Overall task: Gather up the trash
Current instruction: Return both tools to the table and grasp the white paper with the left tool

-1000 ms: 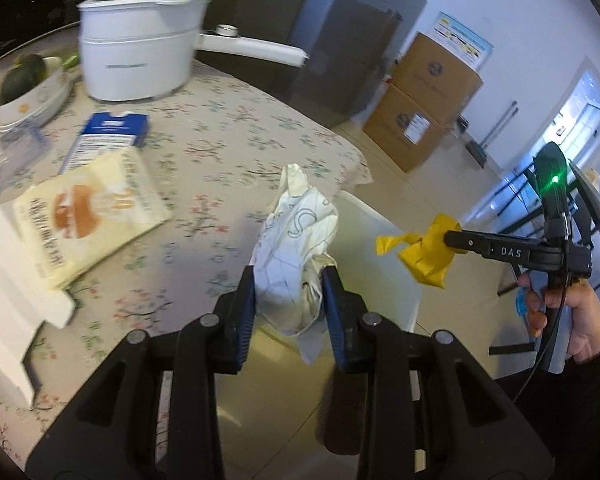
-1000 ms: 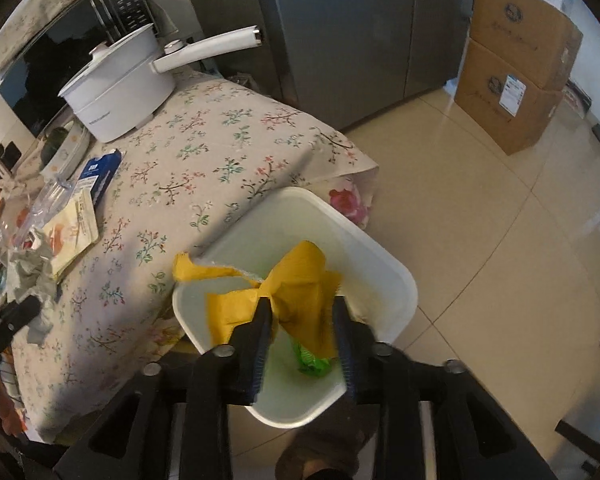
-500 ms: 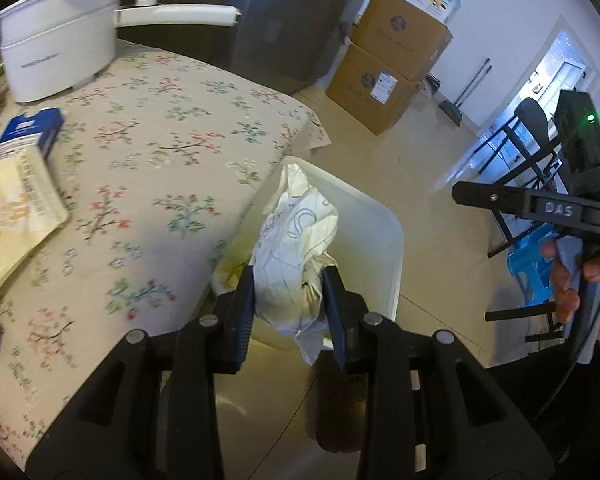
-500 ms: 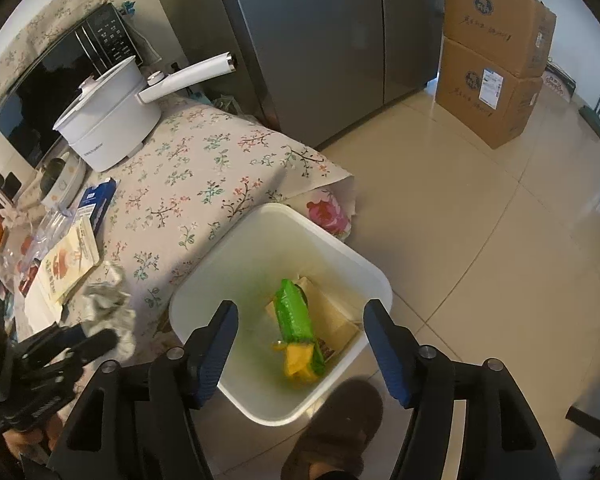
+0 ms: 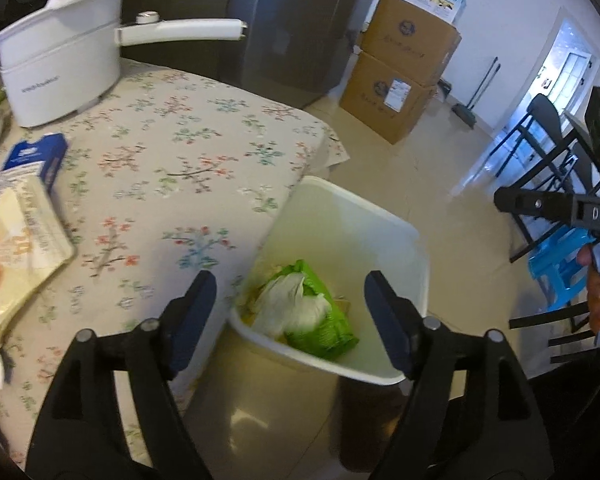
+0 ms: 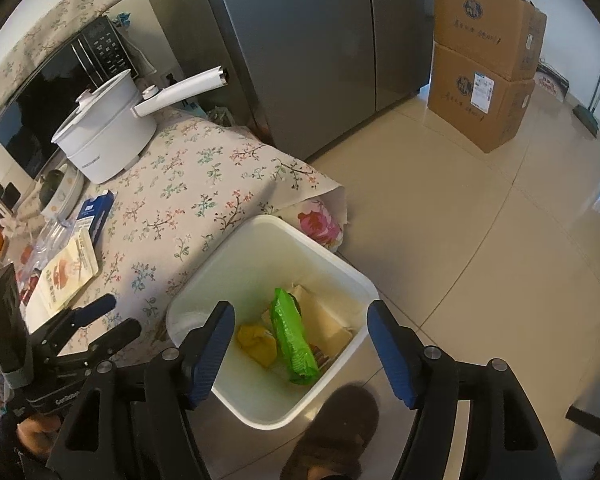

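White pot (image 5: 60,76) with long handle at bench (image 5: 188,152) far left, small grey lettering unreadable; blue carton (image 5: 36,160) and cream snack pouch (image 5: 16,248) nearer. Left hand-held gripper (image 5: 290,312) released, jaws opening, empty, above white bin (image 5: 400,248) beside bench edge. Crumpled white paper (image 5: 292,308) lies in bin on green wrapper (image 5: 324,320), yellow scrap (image 6: 256,342) alongside. Right hand-held gripper (image 6: 300,344) also opening, empty, "DAS" on arm. Cardboard boxes (image 5: 404,68) behind
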`<state>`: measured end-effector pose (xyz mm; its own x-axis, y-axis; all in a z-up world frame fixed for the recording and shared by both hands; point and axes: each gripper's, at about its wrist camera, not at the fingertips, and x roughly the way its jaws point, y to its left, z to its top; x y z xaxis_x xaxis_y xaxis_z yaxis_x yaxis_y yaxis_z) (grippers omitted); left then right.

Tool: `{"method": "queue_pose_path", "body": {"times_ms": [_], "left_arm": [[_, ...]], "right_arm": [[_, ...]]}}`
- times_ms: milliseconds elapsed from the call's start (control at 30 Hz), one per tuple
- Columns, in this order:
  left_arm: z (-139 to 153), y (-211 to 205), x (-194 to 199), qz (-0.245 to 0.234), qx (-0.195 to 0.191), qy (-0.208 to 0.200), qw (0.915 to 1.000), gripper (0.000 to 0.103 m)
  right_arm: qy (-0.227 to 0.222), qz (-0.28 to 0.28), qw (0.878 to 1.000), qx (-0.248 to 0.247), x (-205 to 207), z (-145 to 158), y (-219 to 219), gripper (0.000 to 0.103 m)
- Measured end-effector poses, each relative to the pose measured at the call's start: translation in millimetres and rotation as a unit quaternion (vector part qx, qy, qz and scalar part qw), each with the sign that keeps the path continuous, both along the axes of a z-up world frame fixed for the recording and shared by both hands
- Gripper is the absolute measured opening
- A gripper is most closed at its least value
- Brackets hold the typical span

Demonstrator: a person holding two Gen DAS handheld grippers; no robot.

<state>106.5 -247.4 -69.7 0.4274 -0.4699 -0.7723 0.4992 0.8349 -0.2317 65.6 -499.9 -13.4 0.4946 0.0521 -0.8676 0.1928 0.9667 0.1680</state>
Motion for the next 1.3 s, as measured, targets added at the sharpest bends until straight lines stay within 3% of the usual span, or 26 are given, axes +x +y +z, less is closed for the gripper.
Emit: {"method": "queue_pose_path", "body": {"times_ms": [133,400,800,1067,1233,1300], "left_arm": [[9.3,25.0,-3.4,0.027,0.02,-0.013,0.9993,0.084],[29.9,114.0,-8.2,0.11,0.033,-0.02,0.9932,0.088],[32.5,250.8,-33.4,0.231,0.068,-0.011,0.9705,0.099],[7.6,319.6,-49.9,0.285,0.041,0.046,0.9566,0.1],[-12.3,341.0,-46.4,0.302,-0.018,0.089,0.9491,0.1],[-19.9,345.2,-44.2,0.306,-0.038,0.098,0.9462,0.095]], "right_arm": [[-0.007,0.008,1.0,-0.001,4.5,5.8,11.1,0.073],[-0.031,0.043,0.999,0.002,18.0,22.4,59.1,0.08],[-0.041,0.113,0.993,-0.004,47.9,21.3,153.4,0.083],[-0.028,0.153,0.988,0.006,67.7,8.2,210.8,0.083],[-0.024,0.17,0.985,0.011,79.9,2.9,243.2,0.083],[-0.02,0.18,0.983,0.011,84.4,-0.7,256.7,0.083]]}}
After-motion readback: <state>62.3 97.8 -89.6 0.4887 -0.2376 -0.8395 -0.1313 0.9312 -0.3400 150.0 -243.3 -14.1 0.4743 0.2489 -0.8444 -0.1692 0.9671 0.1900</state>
